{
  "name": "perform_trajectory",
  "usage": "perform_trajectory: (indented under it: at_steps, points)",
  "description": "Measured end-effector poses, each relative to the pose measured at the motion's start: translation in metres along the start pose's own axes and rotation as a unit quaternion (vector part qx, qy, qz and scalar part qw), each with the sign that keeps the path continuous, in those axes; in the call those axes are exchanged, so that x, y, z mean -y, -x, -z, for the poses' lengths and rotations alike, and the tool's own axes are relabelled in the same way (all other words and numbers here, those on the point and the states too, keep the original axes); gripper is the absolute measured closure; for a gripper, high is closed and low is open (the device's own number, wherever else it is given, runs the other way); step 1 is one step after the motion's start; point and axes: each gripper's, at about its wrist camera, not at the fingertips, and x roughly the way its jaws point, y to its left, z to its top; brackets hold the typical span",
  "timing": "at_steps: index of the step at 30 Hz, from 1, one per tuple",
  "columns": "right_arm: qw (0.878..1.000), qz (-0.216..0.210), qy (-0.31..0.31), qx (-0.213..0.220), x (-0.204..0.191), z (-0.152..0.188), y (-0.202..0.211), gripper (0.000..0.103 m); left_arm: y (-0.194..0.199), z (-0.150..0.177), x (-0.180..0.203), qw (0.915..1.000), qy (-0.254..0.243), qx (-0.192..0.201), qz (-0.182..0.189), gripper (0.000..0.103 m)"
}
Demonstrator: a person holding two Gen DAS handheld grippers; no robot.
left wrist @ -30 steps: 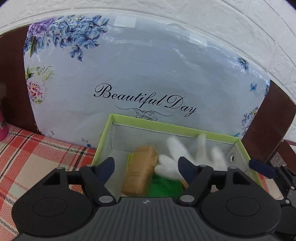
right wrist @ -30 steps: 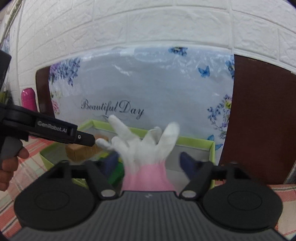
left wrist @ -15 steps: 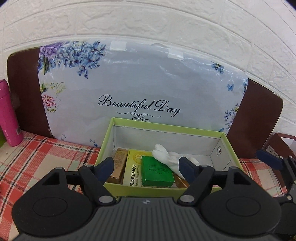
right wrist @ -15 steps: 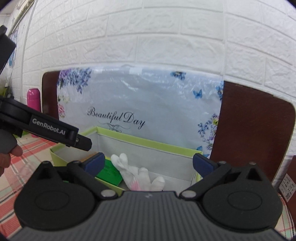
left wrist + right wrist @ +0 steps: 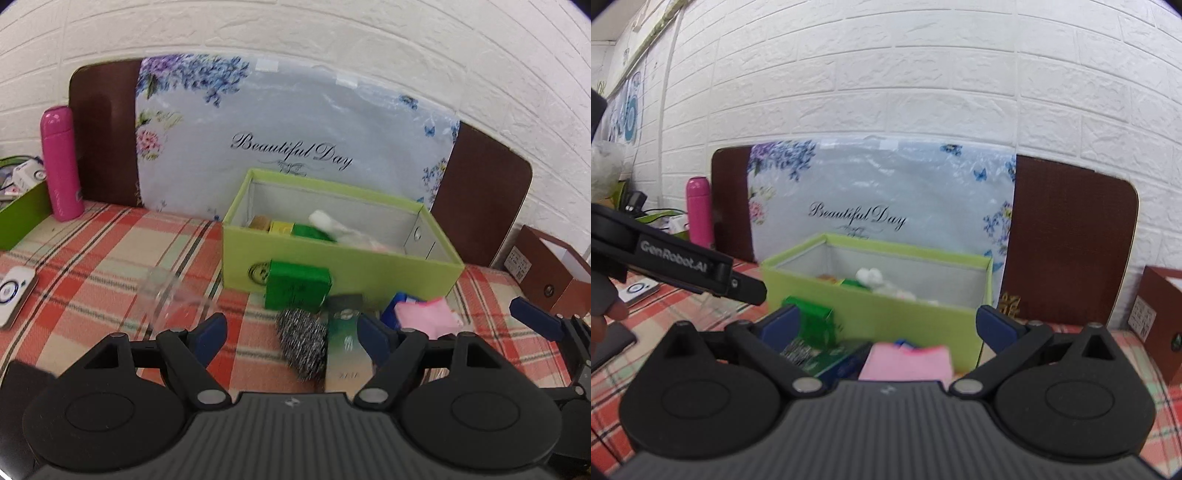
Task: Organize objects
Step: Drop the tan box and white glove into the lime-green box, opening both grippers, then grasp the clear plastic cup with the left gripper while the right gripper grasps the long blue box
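Left wrist view: both my tongs, left and right, gape empty before the green box holding a white glove.

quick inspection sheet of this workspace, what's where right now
surface: checked tablecloth, mostly covered.
job's things: green box holds a white glove and small cartons; in front lie a green carton, steel scourer and pink cloth.
clutter: pink flask, clear cup.
grippers: left gripper and right gripper open, both empty.
cables: nothing seen.
surroundings: white brick wall, floral board.
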Motion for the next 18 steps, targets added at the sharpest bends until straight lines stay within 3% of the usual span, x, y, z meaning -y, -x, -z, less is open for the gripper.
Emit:
perform_trajectory:
  at_steps: [5, 8, 15, 18]
  points:
    - [0.997, -0.060, -0.036, -0.037, -0.024, 0.031, 0.012, 0.000, -0.007, 0.039, -0.027, 0.9977, 0.025, -0.049, -0.040, 0.023]
    - [0.996, -0.068, -0.005, -0.060, -0.047, 0.040, 0.005, 0.000, -0.008, 0.048, -0.046, 0.9947, 0.049, -0.066, -0.063, 0.023]
    - [0.996, -0.024, 0.067, -0.057, -0.093, 0.036, -0.030, 0.002, -0.006, 0.032, -0.077, 0.9907, 0.099, -0.024, -0.090, 0.023]
    - [0.994, -0.005, 0.083, -0.072, -0.098, 0.040, -0.047, 0.009, -0.019, 0.020, -0.079, 0.9914, 0.089, 0.003, -0.095, 0.023]
